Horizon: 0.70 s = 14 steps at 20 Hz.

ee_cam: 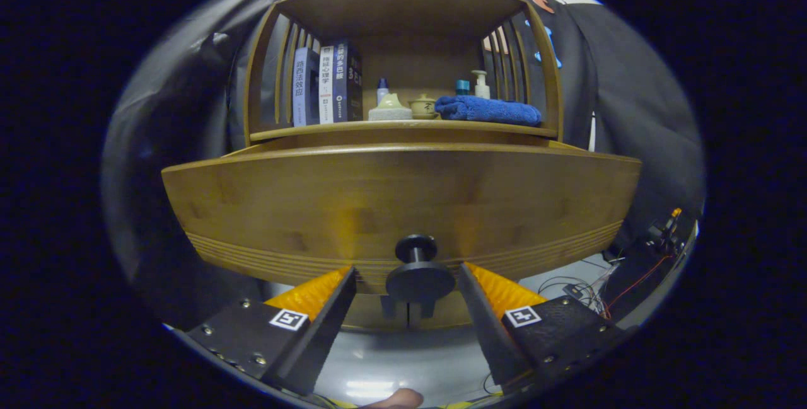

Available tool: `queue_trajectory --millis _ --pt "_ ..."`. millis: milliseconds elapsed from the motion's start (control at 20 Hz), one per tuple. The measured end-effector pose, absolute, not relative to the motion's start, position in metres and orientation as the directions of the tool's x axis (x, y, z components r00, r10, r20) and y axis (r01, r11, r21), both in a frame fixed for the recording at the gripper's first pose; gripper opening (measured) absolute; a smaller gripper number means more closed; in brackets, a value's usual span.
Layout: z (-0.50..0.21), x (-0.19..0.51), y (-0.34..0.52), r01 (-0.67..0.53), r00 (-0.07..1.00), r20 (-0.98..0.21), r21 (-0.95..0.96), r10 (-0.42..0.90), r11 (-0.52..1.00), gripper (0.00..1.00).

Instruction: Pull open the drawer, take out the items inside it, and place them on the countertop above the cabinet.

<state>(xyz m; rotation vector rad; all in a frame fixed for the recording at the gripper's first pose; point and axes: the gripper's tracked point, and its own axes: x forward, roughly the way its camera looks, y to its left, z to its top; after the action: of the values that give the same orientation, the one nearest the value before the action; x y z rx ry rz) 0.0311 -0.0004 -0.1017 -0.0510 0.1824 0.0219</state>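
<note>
Apparently mid-pull, we held the gripper (410,283) with fingers (315,292) spread either side of the drawer knob (419,273), not pressing it. The drawer (403,207) stood out from the cabinet; its contents lay hidden below the worktop (403,126).

Wood drawer (403,201) pulled partway out w/ dark round knob (417,270) at front centre; contents hidden.
</note>
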Motion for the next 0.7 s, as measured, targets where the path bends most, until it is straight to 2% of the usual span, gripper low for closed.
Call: queue_trajectory --millis 400,700 --pt "-0.098 0.05 -0.001 -0.035 0.984 -0.174 -0.049 0.026 0.998 0.98" --pt "-0.098 0.089 0.009 -0.018 0.988 -0.153 -0.037 0.012 0.999 0.98"
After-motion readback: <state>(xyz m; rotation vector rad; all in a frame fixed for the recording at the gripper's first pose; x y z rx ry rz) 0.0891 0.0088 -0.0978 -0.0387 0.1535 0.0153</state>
